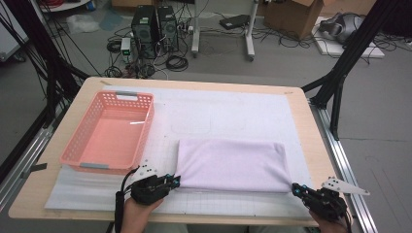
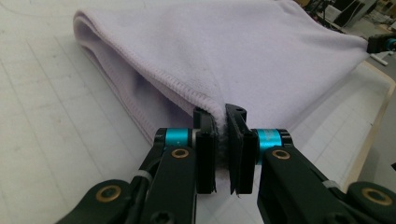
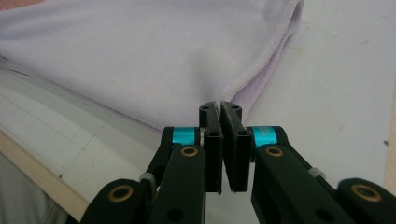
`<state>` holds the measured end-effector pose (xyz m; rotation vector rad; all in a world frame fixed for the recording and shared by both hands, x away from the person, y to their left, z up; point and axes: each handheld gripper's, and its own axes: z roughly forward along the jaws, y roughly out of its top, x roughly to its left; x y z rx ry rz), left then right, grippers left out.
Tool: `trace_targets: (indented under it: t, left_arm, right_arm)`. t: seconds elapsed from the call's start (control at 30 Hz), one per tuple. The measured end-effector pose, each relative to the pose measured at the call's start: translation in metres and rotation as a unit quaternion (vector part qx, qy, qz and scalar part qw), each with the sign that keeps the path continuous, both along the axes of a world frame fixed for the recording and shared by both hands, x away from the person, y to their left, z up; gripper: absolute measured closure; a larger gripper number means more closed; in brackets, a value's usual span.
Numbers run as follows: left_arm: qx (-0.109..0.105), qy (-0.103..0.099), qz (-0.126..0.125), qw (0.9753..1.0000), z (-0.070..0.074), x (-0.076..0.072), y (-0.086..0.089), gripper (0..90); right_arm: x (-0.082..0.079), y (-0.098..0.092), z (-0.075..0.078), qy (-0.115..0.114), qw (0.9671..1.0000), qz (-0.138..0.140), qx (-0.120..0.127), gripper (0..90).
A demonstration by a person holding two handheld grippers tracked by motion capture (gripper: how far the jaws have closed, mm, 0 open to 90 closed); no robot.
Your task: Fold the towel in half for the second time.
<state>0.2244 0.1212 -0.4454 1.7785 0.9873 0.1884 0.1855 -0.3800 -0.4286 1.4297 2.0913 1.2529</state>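
Both grippers are pinched on the towel's near corners, left gripper (image 1: 176, 181) and right gripper (image 1: 295, 187). The lilac towel (image 1: 232, 164) lies folded mid-table; uneven lifting could undo it, or drag it against the pink basket (image 1: 85, 141).

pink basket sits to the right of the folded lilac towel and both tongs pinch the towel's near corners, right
Not quite: in the high view the pink basket sits to the left of the folded lilac towel. The rest holds: the left tongs and right tongs each pinch a near corner.
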Motion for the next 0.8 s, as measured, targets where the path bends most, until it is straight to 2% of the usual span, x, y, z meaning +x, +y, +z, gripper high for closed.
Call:
trace_targets:
  t: [0.03,0.1,0.13,0.17,0.23,0.27,0.3,0.33,0.43,0.5,0.53,0.57,0.63,0.7,0.8]
  left_arm:
    - [-0.002,0.007,0.003,1.0,-0.002,-0.001,-0.001,78.8]
    - [0.001,0.011,0.015,0.9998,-0.003,0.0,-0.002,64.9]
    - [-0.004,0.006,0.023,0.9997,-0.002,0.001,-0.001,57.5]
    - [-0.011,-0.001,0.027,0.9996,-0.001,0.001,0.0,55.6]
    - [-0.014,-0.023,0.021,0.9994,0.001,0.001,0.001,56.0]
    - [-0.01,-0.035,0.016,0.9992,0.001,0.001,0.001,59.9]
    - [-0.008,-0.042,0.015,0.999,0.001,0.002,0.0,63.5]
    - [-0.006,-0.04,0.014,0.9991,0.0,0.004,-0.001,63.9]
    - [0.005,-0.039,0.015,0.9991,-0.003,0.01,-0.004,66.8]
    - [0.007,-0.032,0.018,0.9993,-0.004,0.012,-0.004,66.8]
    - [0.01,-0.032,0.017,0.9993,-0.005,0.012,-0.003,66.8]
    - [0.012,-0.03,0.017,0.9993,-0.005,0.012,-0.002,66.8]
    - [0.009,-0.025,0.022,0.9994,-0.005,0.012,0.0,65.0]
    - [0.003,-0.02,0.029,0.9994,-0.005,0.012,0.003,62.9]
    - [-0.012,-0.015,0.036,0.9992,-0.004,0.012,0.005,53.1]
  right_arm:
    - [0.0,0.001,-0.002,0.003,1.0,-0.002,-0.006,85.0]
    - [0.002,0.001,-0.005,0.014,0.9995,-0.021,-0.021,68.1]
    - [0.002,0.001,-0.006,0.014,0.9991,-0.032,-0.024,65.4]
    - [0.002,0.0,-0.004,0.004,0.999,-0.037,-0.024,65.2]
    - [0.0,0.002,0.002,-0.02,0.999,-0.032,-0.023,67.7]
    - [0.0,0.005,0.004,-0.032,0.999,-0.022,-0.022,70.8]
    - [0.0,0.009,0.005,-0.042,0.9988,-0.008,-0.023,73.8]
    - [0.002,0.014,0.004,-0.047,0.9985,0.004,-0.029,74.5]
    - [0.015,0.027,-0.007,-0.025,0.9982,0.024,-0.049,76.1]
    - [0.022,0.028,-0.018,0.011,0.9972,0.014,-0.073,76.5]
    - [0.021,0.024,-0.019,0.007,0.9982,0.01,-0.059,77.2]
    - [0.02,0.021,-0.017,0.009,0.9982,0.004,-0.059,77.2]
    - [0.015,0.018,-0.014,0.007,0.996,-0.011,-0.089,74.0]
    - [0.01,0.012,-0.013,0.001,0.9969,-0.014,-0.077,73.0]
    - [0.003,0.003,-0.009,-0.016,0.9982,-0.013,-0.057,67.8]
